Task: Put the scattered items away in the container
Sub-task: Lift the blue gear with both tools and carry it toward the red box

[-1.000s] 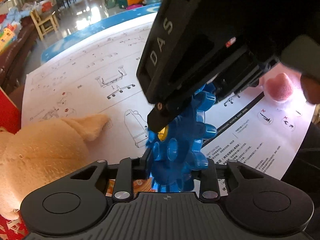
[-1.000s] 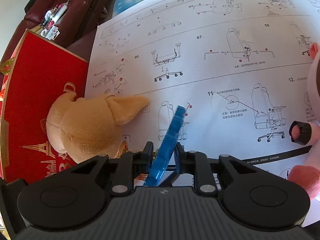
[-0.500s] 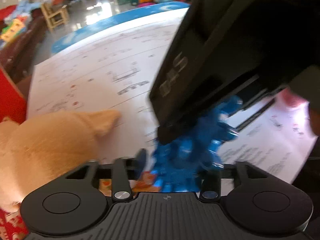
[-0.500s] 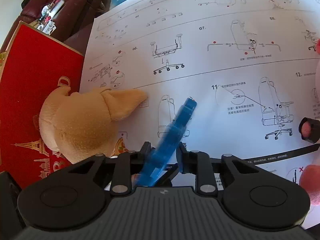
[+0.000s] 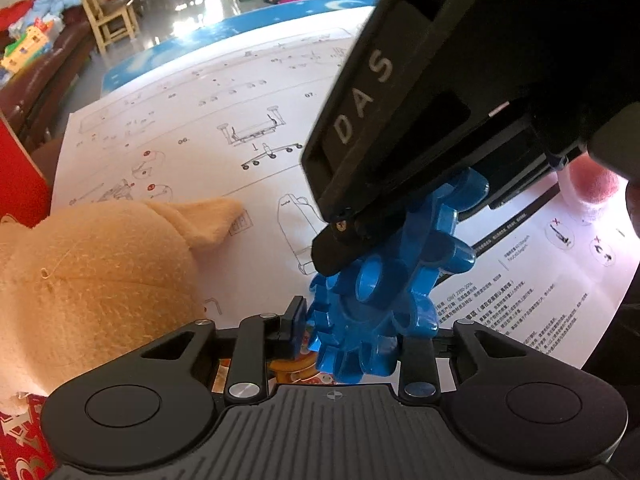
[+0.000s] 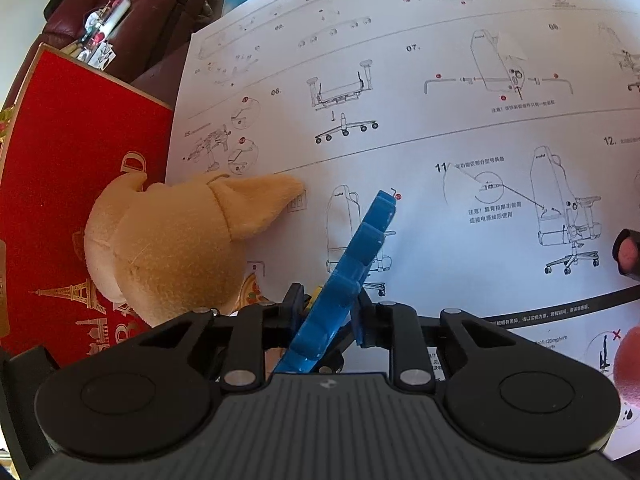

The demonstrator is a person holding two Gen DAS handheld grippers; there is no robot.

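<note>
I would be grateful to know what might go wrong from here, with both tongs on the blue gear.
1. The left tongs are closing on the blue gear while the right tongs pinch the same gear; two opposed grips could twist it loose.
2. The right tongs hold the gear only by its thin edge, so it may pivot or slip.
3. The tan plush toy lies close beside them and could be nudged.

Two black plastic grippers: left gripper (image 5: 346,320), right gripper (image 6: 328,308). Near edge of each: ribbed grey housing flanked by round black discs, silver screws on the linkage bars. White letters "DAS" on the side of the right one, a brass screw near its tip.
</note>
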